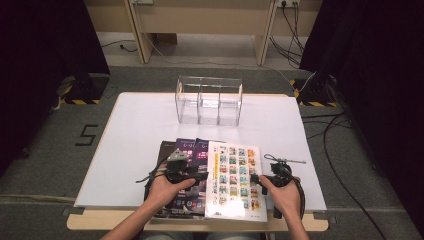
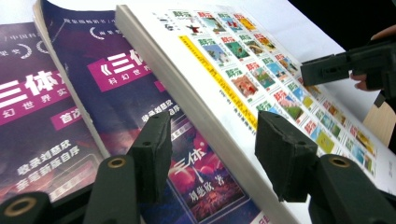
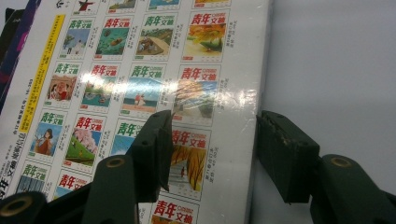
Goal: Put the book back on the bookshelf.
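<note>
A thick white book (image 1: 235, 180) printed with a grid of small colourful covers lies on the near part of the table, overlapping dark purple books (image 1: 185, 150). My left gripper (image 1: 202, 176) is at the white book's left edge. In the left gripper view its jaws (image 2: 212, 126) stand open astride that edge (image 2: 187, 98), one over a purple book (image 2: 121, 79), one over the white cover (image 2: 261, 70). My right gripper (image 1: 256, 179) is at the book's right edge. Its jaws (image 3: 212, 123) are open, one above the cover (image 3: 140, 70), one above the bare table (image 3: 336, 70).
A clear acrylic organiser (image 1: 208, 100) with three compartments stands at the far middle of the white table (image 1: 140, 125). A second purple book (image 2: 28, 102) lies further left. The other gripper (image 2: 345, 65) and a hand show at the right of the left gripper view.
</note>
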Motion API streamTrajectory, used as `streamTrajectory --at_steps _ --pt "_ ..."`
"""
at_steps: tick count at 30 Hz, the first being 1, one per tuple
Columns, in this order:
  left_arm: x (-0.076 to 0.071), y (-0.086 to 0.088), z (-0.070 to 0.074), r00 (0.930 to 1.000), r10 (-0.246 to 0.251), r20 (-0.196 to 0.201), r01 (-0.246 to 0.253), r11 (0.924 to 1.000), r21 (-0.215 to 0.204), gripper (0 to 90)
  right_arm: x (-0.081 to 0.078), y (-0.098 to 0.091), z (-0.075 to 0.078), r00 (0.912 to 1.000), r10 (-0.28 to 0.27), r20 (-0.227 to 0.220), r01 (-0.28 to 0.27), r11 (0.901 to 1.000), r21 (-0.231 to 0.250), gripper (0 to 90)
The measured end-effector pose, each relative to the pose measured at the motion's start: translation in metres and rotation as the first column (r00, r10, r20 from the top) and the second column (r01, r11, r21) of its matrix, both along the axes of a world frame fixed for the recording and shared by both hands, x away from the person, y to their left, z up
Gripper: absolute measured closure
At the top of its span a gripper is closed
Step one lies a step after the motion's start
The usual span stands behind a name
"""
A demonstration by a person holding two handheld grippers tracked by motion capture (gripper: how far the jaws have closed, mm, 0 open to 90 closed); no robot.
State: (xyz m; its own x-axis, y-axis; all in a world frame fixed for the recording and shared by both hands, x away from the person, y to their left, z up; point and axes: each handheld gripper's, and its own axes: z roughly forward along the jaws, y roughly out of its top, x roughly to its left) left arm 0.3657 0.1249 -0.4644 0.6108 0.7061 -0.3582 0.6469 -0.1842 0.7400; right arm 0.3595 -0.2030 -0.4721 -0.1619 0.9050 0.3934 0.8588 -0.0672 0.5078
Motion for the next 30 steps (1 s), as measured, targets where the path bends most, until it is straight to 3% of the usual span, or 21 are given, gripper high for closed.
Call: streamTrajectory --at_steps 3,7,12,21,25,30 --pt "0.004 -0.001 -0.002 0.9998 0.016 -0.014 -0.016 0.9998 0.009 45.3 -0.001 0.005 0.001 0.9998 0.017 0.004 -0.017 0.9998 -0.004 46.0" --pt "0.008 -0.002 -0.006 0.9979 0.024 -0.061 -0.025 0.9995 -0.021 46.3 -0.002 0.011 0.002 0.9996 0.025 0.013 -0.024 0.9996 -0.013 46.1" --pt "0.009 -0.004 -0.011 0.9957 0.033 -0.086 -0.035 0.9991 -0.025 47.0 -0.004 0.016 0.004 0.9989 0.047 0.010 -0.047 0.9987 -0.021 46.2" --pt "0.011 -0.003 -0.011 0.9935 0.050 -0.102 -0.053 0.9981 -0.030 46.0 -0.005 0.015 0.003 0.9964 0.085 0.003 -0.085 0.9964 -0.003 45.9" --pt "0.010 -0.003 -0.011 0.9926 0.069 -0.100 -0.073 0.9966 -0.038 40.8 -0.005 0.014 0.002 0.9966 0.083 0.004 -0.083 0.9965 0.007 45.5" --pt "0.010 -0.004 -0.013 0.9928 0.074 -0.094 -0.078 0.9961 -0.041 45.9 -0.006 0.015 0.002 0.9966 0.082 0.009 -0.081 0.9966 -0.007 45.3"
